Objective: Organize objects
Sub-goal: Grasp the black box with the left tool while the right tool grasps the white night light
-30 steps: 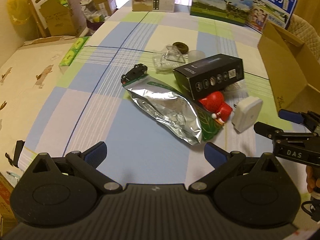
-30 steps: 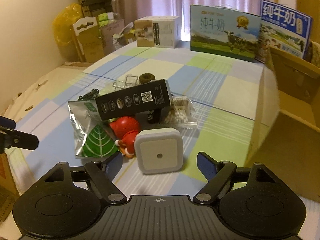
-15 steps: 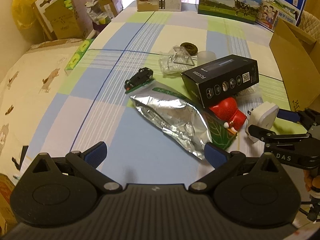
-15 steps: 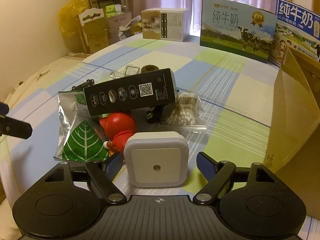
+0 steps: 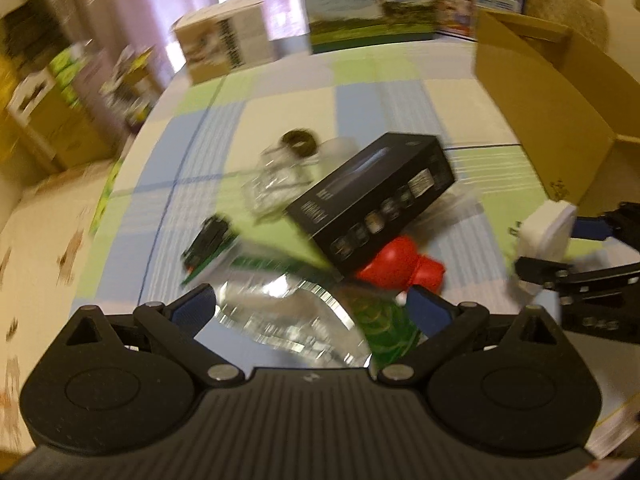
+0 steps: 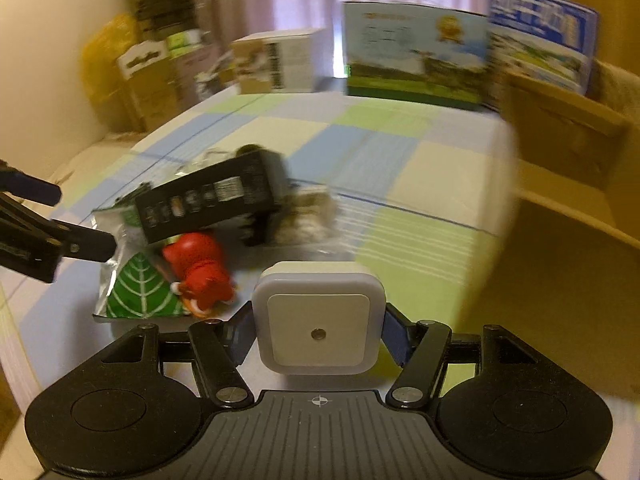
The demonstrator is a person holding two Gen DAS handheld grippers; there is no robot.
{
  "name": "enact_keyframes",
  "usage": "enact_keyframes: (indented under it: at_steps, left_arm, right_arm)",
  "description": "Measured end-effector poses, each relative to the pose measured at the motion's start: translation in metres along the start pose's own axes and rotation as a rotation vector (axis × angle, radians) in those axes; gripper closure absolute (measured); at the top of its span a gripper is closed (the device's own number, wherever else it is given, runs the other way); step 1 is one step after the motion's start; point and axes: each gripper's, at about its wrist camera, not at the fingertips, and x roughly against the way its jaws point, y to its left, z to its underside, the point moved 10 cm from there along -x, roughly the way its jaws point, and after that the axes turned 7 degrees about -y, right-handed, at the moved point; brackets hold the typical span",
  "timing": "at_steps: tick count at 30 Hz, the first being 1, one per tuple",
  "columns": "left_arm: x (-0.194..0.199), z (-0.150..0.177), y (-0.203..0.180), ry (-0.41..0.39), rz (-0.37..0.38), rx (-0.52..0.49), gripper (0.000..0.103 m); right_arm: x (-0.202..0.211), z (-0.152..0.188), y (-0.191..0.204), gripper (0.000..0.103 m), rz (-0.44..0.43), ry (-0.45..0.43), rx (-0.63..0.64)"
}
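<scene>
Right gripper (image 6: pixel 318 330) is clamped on the white night light (image 6: pixel 318 322), cardboard box (image 6: pixel 568 216) sits just to its right, while the left gripper (image 5: pixel 310 310), jaws apart, hovers over the foil bag (image 5: pixel 288 316).

The white square night light (image 6: pixel 318 330) had rounded corners and a small round sensor at the centre of its face. It sat clamped between the blue pads (image 6: pixel 394 334) of the right gripper (image 6: pixel 318 336), face toward the camera, raised off the checked tablecloth (image 6: pixel 400 172). In the left wrist view its plug prongs (image 5: pixel 515 227) pointed left, toward the pile. The open cardboard box (image 6: pixel 568 184) stood to its right.
</scene>
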Motion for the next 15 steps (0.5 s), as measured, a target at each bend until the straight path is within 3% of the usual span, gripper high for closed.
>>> enact_keyframes:
  at_steps: [10, 15]
  left_arm:
    - [-0.036, -0.028, -0.052, -0.115, 0.008, -0.316, 0.009]
    - [-0.053, -0.033, -0.066, -0.143, -0.001, -0.413, 0.011]
  right_arm:
    - [0.083, 0.03, -0.086, 0.042, 0.213, -0.003, -0.253]
    - [0.119, 0.048, -0.121, 0.042, 0.317, -0.008, -0.368]
